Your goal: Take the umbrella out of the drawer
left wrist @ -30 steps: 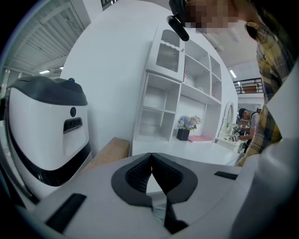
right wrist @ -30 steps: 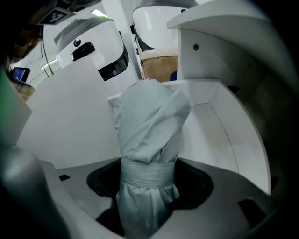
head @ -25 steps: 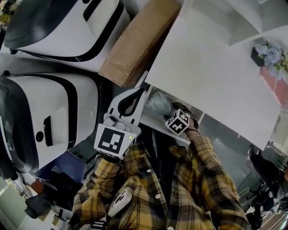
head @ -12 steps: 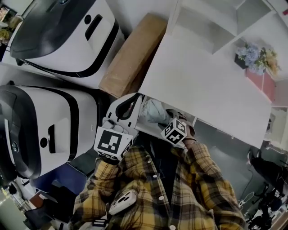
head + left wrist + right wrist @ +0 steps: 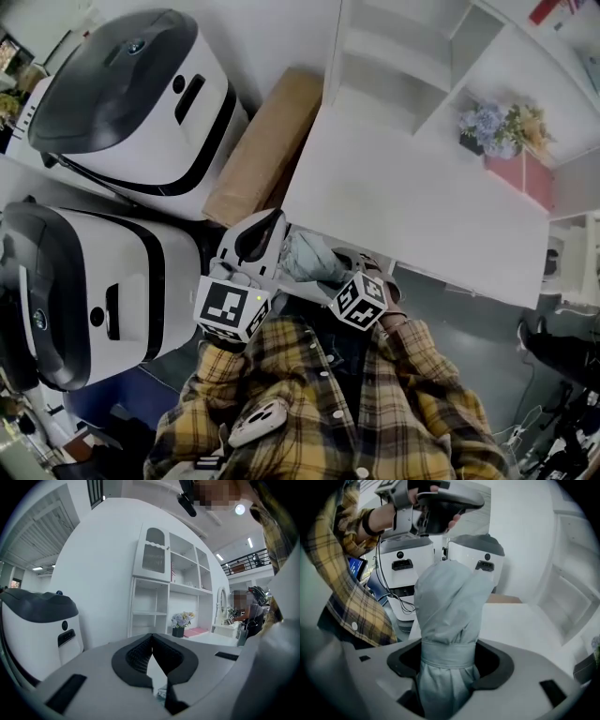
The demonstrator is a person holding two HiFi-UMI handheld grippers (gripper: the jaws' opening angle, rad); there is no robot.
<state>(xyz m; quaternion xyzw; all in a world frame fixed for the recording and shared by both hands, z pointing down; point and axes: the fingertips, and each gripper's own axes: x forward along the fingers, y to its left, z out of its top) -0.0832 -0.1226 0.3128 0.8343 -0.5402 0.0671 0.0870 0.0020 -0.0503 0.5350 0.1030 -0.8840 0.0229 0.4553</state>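
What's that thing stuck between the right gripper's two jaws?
A folded pale blue-grey fabric umbrella, cinched by its strap. The right gripper has its jaws closed on it, which shows in the right gripper view.

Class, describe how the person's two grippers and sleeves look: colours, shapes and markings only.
Both the left gripper and right gripper have pale grey shells around black pads, ridged in the left gripper view. Each carries a cube printed with black-and-white square markers. The person wears a yellow plaid shirt with long sleeves, and a black wristband on the left wrist.
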